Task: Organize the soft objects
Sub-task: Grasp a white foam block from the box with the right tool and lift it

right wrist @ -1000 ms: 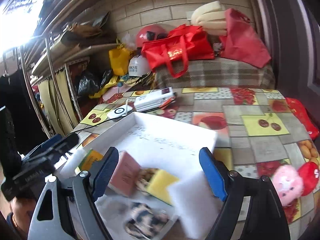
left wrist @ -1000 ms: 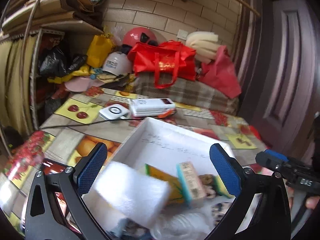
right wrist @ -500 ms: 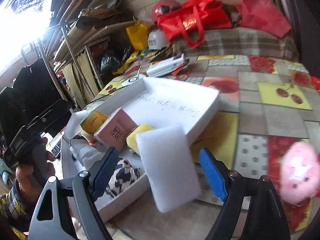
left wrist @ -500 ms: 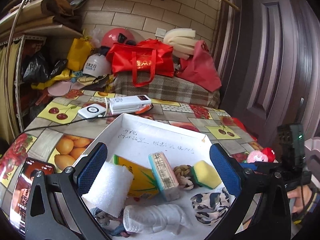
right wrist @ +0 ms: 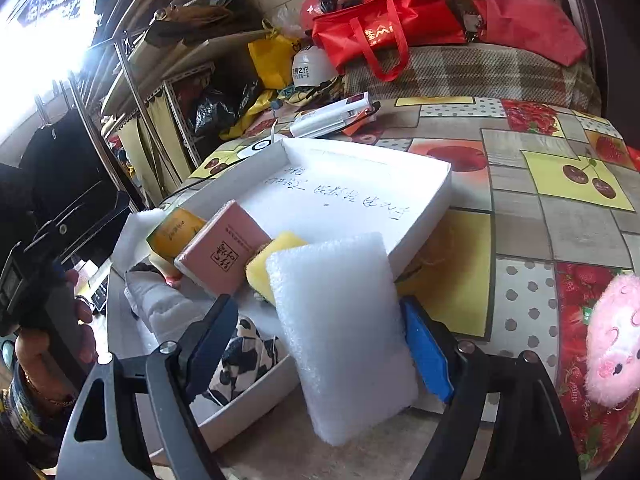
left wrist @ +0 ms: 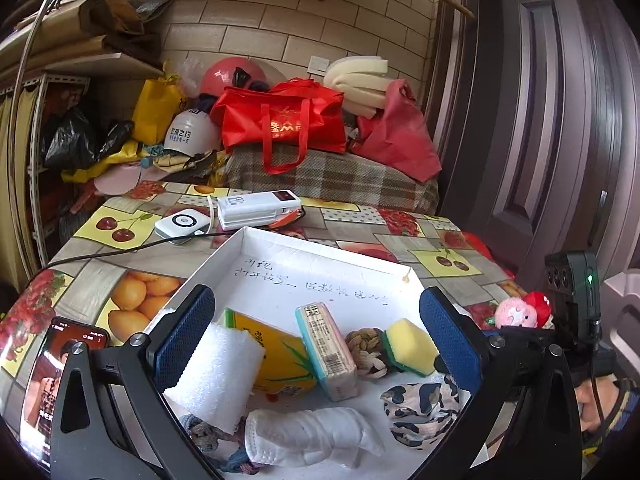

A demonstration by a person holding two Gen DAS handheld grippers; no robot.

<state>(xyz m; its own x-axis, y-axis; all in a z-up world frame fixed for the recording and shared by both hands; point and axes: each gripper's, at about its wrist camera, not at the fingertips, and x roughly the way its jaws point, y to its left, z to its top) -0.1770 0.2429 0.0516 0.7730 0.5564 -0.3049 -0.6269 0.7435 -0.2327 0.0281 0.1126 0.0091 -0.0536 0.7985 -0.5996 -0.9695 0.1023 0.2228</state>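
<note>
The white foam pad (right wrist: 344,332), a thick, finely pebbled rectangle, hangs tilted over the near right corner of the white tray (right wrist: 424,200), apparently pinched by the right claw (right wrist: 320,344), though only its right pad clearly touches. The left claw (left wrist: 316,340) is spread around nothing. The bench (right wrist: 560,216) wears a fruit-patterned oilcloth below a tan brick wall (left wrist: 260,24).
</note>
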